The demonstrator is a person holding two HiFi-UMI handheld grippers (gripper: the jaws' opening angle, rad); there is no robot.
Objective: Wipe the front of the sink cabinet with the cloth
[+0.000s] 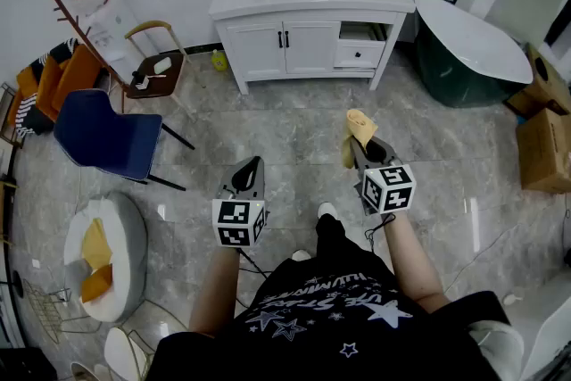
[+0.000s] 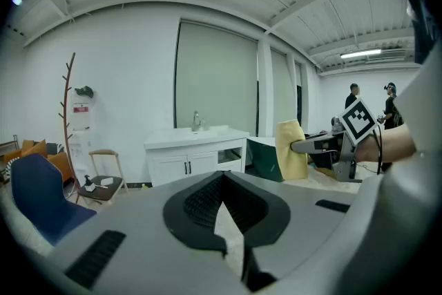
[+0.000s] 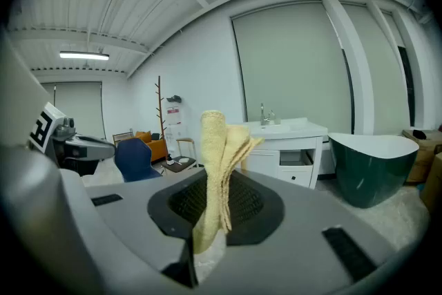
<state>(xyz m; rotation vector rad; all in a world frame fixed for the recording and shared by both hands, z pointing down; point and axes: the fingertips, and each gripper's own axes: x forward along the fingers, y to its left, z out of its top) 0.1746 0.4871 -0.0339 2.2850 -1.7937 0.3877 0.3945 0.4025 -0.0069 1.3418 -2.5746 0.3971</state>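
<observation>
Cloth is up in the right claw, well apart from the sink cabinet at the far wall, so I'd judge the wiping hasn't begun. Sweeping from the left: a blue chair near the floor's left edge, then the left claw, jaws closed together on nothing, hanging over bare floor. Centre back stands the white sink cabinet, both doors shut, with an open slot above the drawer on its right side. Next comes the right claw, pinched tight on the yellow cloth near its lower end, the rest standing up folded and flopping over at the top. Soft, light, limp stuff, I'd say: it will bunch unless pressed flat on the doors, and a hold close to the fold leaves a pad to wipe with. Far right, the dark green tub.
</observation>
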